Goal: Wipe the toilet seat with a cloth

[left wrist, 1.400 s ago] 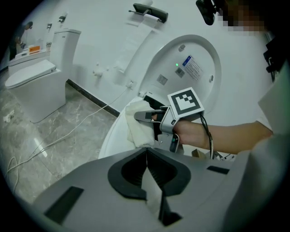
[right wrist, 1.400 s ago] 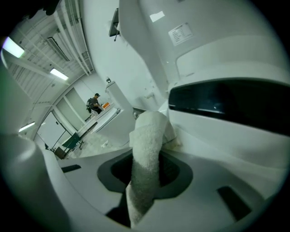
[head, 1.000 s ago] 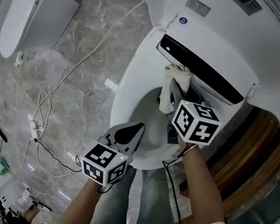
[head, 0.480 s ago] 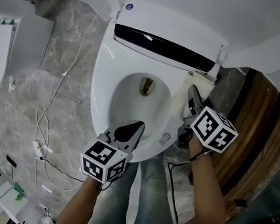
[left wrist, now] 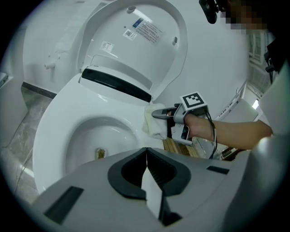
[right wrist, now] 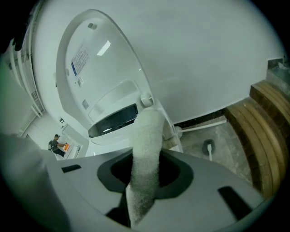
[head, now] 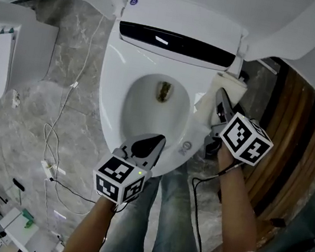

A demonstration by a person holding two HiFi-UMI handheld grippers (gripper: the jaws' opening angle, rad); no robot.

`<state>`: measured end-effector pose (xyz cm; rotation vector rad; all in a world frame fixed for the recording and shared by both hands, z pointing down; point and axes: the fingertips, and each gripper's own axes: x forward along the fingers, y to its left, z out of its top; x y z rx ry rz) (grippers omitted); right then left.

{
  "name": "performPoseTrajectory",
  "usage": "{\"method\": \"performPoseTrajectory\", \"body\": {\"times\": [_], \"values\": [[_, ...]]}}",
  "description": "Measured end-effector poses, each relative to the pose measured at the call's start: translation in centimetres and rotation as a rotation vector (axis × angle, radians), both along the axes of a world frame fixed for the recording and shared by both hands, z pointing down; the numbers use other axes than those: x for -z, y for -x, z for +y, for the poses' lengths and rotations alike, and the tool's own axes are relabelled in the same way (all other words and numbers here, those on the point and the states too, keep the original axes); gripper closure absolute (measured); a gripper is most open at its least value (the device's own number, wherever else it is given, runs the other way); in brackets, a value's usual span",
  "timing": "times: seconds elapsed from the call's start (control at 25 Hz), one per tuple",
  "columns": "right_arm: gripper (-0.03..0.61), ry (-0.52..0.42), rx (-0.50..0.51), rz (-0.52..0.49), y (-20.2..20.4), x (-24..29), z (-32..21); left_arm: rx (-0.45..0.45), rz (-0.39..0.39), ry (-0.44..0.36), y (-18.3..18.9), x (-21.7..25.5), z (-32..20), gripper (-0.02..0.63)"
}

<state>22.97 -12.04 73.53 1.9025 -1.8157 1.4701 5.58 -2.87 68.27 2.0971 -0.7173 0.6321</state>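
Angled downward, the right hand-held gripper (head: 219, 105) clamps a white cloth (head: 229, 84) at the toilet seat's (head: 111, 88) rear corner; the left hand-held gripper (head: 157, 140) hovers closed, empty.

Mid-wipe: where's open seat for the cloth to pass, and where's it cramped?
Free: the toilet seat's left flank, between bowl opening and floor. The shut left tool hangs over the front rim. Cramped: right rear corner, where the right tool holds the cloth beside the wooden slats.

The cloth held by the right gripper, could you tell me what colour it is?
White; the cloth shows best in the right gripper view.
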Motion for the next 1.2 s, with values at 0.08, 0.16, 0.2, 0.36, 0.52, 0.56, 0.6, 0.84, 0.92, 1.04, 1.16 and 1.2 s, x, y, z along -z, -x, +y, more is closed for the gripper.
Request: {"method": "performPoseTrajectory", "body": {"times": [0.08,0.16,0.2,0.36,0.52,0.56,0.6,0.84,0.92,1.04,1.16,1.2], "values": [[0.489,0.002,0.003,0.003,-0.2,0.0,0.0,0.016,-0.004,-0.022,0.4,-0.1,-0.4,0.598],[0.489,0.001,0.004,0.008,-0.3,0.7,-0.3,0.038,-0.007,-0.038,0.9,0.2,-0.8,0.598],[0.489,-0.008,0.011,0.005,-0.1,1.3,-0.5,0.052,-0.005,-0.045,1.1,0.5,-1.0,0.598],[0.489,-0.078,0.099,0.016,2.3,6.1,0.0,0.096,0.042,-0.069,2.4,3.9,-0.7,0.598],[0.489,-0.124,0.113,0.044,4.1,12.0,0.8,0.111,0.062,-0.131,4.2,8.1,-0.6,0.598],[0.489,-0.138,0.106,0.049,4.4,13.4,1.0,0.114,0.059,-0.158,4.6,9.3,-0.8,0.598],[0.489,-0.153,0.098,0.058,4.9,15.0,1.4,0.116,0.054,-0.181,5.1,10.7,-0.8,0.598],[0.489,-0.168,0.108,0.063,10.7,23.6,8.9,0.186,0.010,-0.227,9.1,21.5,2.1,0.598],[0.489,-0.167,0.118,0.062,12.4,26.5,11.1,0.228,0.015,-0.246,10.1,25.3,2.9,0.598],[0.489,-0.178,0.088,0.050,14.0,31.3,14.6,0.248,0.033,-0.263,11.0,30.0,4.8,0.598],[0.489,-0.203,0.080,0.072,15.1,34.2,17.2,0.243,0.060,-0.283,11.3,33.0,6.4,0.598],[0.489,-0.206,0.090,0.098,15.4,34.8,17.8,0.247,0.069,-0.287,11.2,33.7,6.8,0.598]]}}
